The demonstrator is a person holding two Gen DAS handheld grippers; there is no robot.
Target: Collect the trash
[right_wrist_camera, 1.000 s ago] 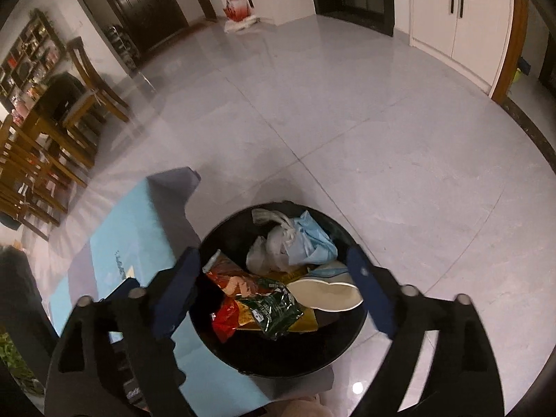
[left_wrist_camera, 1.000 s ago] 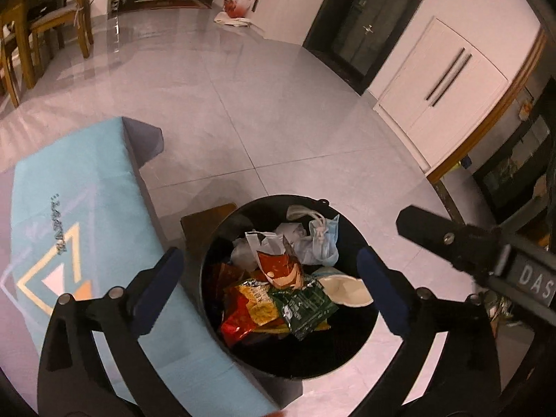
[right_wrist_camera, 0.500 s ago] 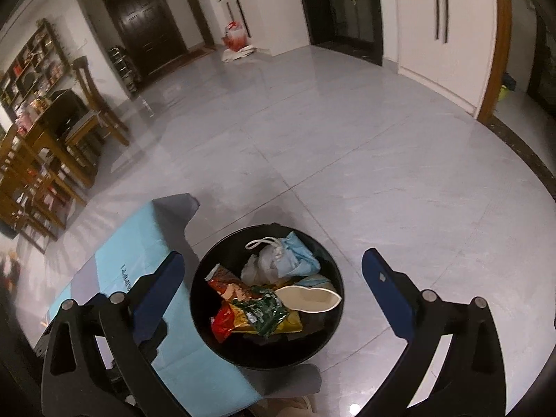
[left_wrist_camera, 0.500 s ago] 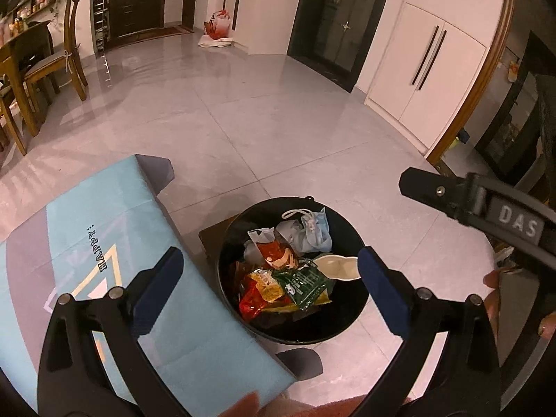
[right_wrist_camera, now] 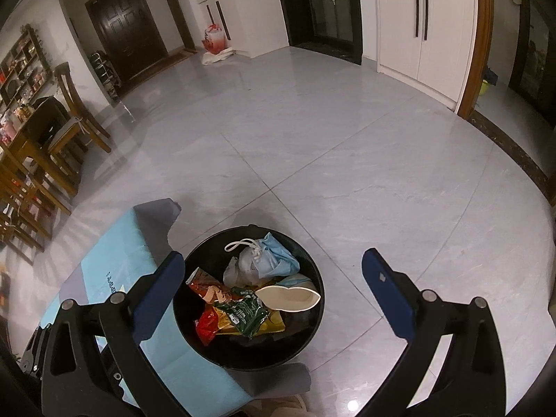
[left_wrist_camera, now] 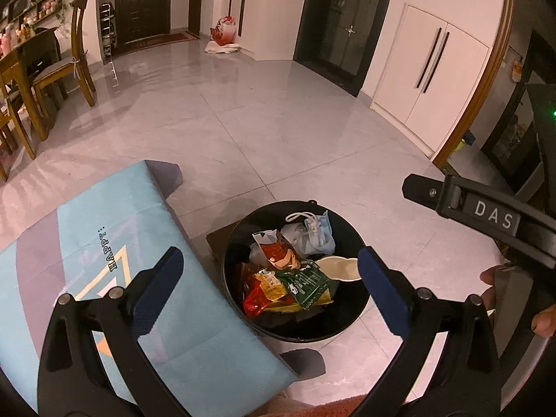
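A round black bin [left_wrist_camera: 305, 330] stands on the floor beside the table, holding snack wrappers, a green wrapper [left_wrist_camera: 305, 283], a blue face mask [left_wrist_camera: 318, 234] and a squashed paper cup [left_wrist_camera: 338, 269]. My left gripper [left_wrist_camera: 270, 255] hangs open above it with nothing between its fingers. In the right wrist view the same bin [right_wrist_camera: 250, 358] lies below and left of my right gripper [right_wrist_camera: 274, 259], which is wide open and holds nothing. The mask [right_wrist_camera: 274, 257] and cup [right_wrist_camera: 288, 299] show there too. One right-gripper finger [left_wrist_camera: 434, 191] and a hand reach in at the right of the left wrist view.
A table under a teal cloth [left_wrist_camera: 104, 278] borders the bin on the left. A brown board [left_wrist_camera: 217, 239] sits behind the bin. Wooden chairs [left_wrist_camera: 69, 62] stand far left, a white bag [left_wrist_camera: 224, 31] by the far wall, white cupboards [left_wrist_camera: 431, 76] at right. Grey floor tiles spread beyond.
Both grippers have risen and drawn back, so the bin looks smaller and more of the room shows. The right jaws have spread a little wider.
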